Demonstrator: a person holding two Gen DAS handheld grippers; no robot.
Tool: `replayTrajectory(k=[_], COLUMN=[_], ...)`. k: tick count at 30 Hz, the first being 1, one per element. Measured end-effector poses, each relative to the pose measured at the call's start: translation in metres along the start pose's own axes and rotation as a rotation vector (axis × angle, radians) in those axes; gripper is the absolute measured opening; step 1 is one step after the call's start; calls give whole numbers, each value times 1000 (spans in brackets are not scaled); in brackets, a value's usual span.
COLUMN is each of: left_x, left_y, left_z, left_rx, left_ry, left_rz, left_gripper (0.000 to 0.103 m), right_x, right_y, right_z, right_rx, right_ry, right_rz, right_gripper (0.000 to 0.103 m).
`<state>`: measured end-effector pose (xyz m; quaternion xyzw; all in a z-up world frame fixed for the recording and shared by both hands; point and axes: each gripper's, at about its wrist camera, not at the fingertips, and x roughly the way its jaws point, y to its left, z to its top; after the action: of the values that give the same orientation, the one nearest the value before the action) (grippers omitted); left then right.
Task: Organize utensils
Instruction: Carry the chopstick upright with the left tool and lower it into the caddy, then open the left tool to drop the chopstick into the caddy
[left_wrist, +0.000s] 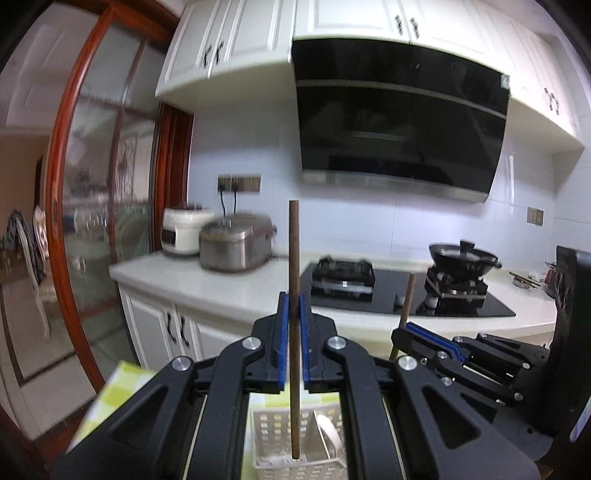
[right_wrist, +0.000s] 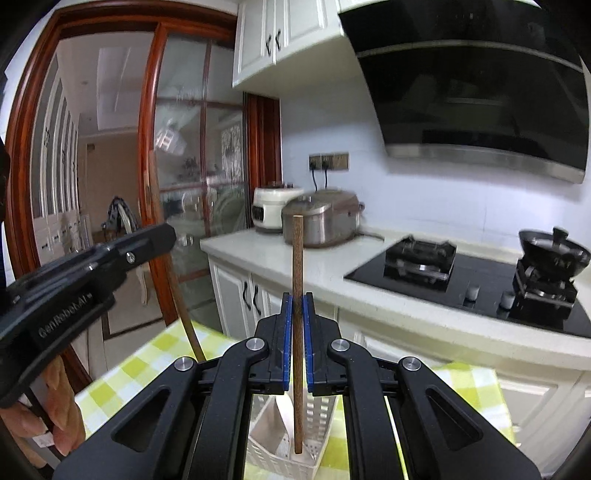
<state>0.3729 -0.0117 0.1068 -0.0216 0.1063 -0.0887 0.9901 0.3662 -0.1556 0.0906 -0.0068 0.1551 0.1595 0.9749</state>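
We hold a chopstick (left_wrist: 294, 332) upright in each tongs (left_wrist: 292, 306), both pinching tight; the basket (left_wrist: 277, 435) sits directly below (left tongs seemingly nearer).

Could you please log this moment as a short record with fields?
place: kitchen, table with a green checked cloth
left gripper: shut on a brown chopstick, held upright
right gripper: shut on a second chopstick, also upright
below both: white slotted basket, lower chopstick ends over it
basket contents: something white; cannot tell what
background: two cookers, stove, black pan
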Motion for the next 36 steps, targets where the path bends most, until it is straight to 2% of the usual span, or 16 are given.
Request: replayTrajectory(k=[4, 9, 14, 25, 28, 32, 36], left_x=[23, 39, 45, 55, 53, 47, 31], left_y=[9, 22, 35, 51, 57, 61, 65], left_z=[-24, -49, -66, -79, -77, -73, -71], left_rx=[-38, -78, -87, -94, -104, -116, -127], left_ry=[84, 156, 204, 230, 220, 199, 179], left_rz=[-22, -7, 21, 66, 76, 91, 114], left_gripper=[6, 6, 6, 8, 17, 42, 56], right_x=[25, 44, 55, 76, 81, 73, 56], right_y=[-2, -1, -5, -15, -22, -30, -31], right_z=[-17, -31, -38, -45, -46, -47, -47], right_rx=[5, 22, 68, 68, 82, 104, 107], right_ry=[92, 163, 189, 211, 219, 213, 205], right_rz=[13, 29, 30, -31, -46, -58, -55], right_gripper=[6, 6, 7, 7, 7, 8, 10])
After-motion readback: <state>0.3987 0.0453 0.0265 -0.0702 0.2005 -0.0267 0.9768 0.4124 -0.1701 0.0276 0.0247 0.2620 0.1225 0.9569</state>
